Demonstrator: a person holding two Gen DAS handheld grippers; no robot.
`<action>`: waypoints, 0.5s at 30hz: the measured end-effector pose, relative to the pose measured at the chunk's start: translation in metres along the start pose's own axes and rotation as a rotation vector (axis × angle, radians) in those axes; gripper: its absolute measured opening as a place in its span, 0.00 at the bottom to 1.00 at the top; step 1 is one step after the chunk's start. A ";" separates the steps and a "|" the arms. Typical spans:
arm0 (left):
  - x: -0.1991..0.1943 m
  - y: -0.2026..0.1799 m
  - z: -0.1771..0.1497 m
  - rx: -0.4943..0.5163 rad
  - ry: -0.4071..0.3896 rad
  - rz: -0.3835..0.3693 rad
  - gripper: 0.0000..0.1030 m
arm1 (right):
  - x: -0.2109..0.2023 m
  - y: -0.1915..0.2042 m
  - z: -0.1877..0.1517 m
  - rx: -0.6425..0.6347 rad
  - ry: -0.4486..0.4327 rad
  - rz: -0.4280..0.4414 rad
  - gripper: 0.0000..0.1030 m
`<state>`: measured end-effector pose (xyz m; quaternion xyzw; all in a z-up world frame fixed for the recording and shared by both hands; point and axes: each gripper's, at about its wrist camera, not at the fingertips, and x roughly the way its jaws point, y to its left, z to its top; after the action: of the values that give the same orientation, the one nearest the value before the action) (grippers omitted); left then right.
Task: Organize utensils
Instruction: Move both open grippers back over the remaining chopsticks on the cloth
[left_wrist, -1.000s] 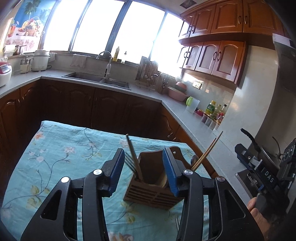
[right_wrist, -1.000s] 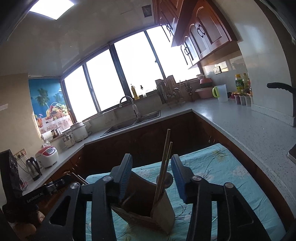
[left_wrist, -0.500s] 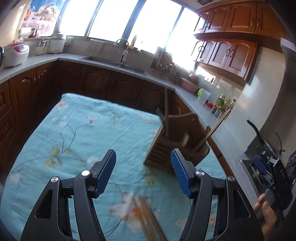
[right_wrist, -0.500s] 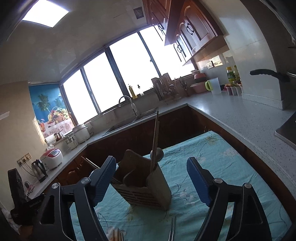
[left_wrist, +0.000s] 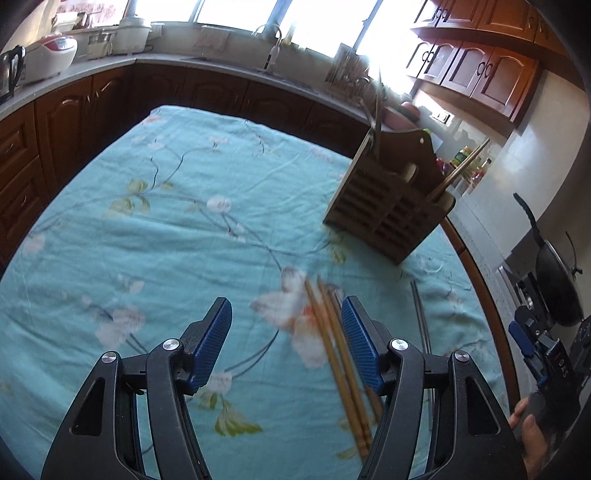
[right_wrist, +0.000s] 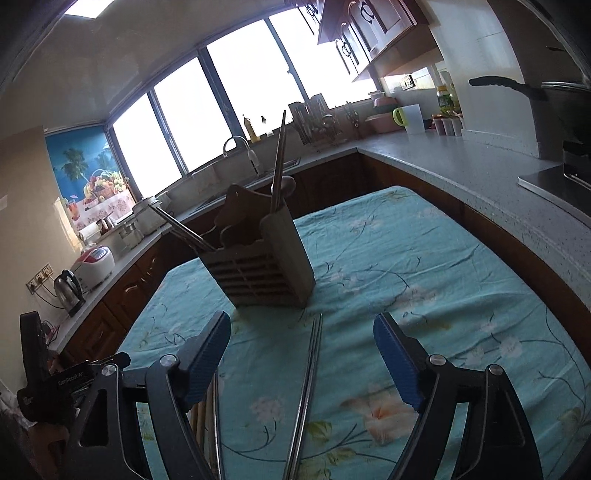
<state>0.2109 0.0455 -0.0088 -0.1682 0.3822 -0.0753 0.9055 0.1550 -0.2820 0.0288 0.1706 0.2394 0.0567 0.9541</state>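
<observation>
Both tongs (left_wrist: 286, 345) (right_wrist: 301, 360) have dropped toward the desk (left_wrist: 166, 229), jaws just widened, empty. Wooden chopsticks (left_wrist: 334, 339) lie before the holder (left_wrist: 388, 206); metal ones (right_wrist: 310, 373) show best from the right. Risk: pinching cloth, or scattering sticks.

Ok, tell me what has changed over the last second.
Both grippers dropped from the wooden holder toward the cloth. The left gripper has just been opening over the wooden chopsticks, the right gripper over the metal chopsticks; neither grips anything. The holder and loose chopsticks stayed put.
</observation>
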 end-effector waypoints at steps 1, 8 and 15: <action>0.001 0.000 -0.004 -0.002 0.009 0.000 0.61 | -0.001 0.000 -0.004 -0.003 0.005 -0.003 0.79; 0.008 -0.001 -0.021 0.001 0.057 0.014 0.61 | -0.002 0.007 -0.022 -0.043 0.038 -0.011 0.79; 0.013 -0.008 -0.018 0.020 0.078 0.010 0.61 | 0.005 0.017 -0.027 -0.060 0.069 0.015 0.79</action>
<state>0.2073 0.0303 -0.0266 -0.1543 0.4171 -0.0809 0.8920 0.1464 -0.2570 0.0100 0.1415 0.2690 0.0767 0.9496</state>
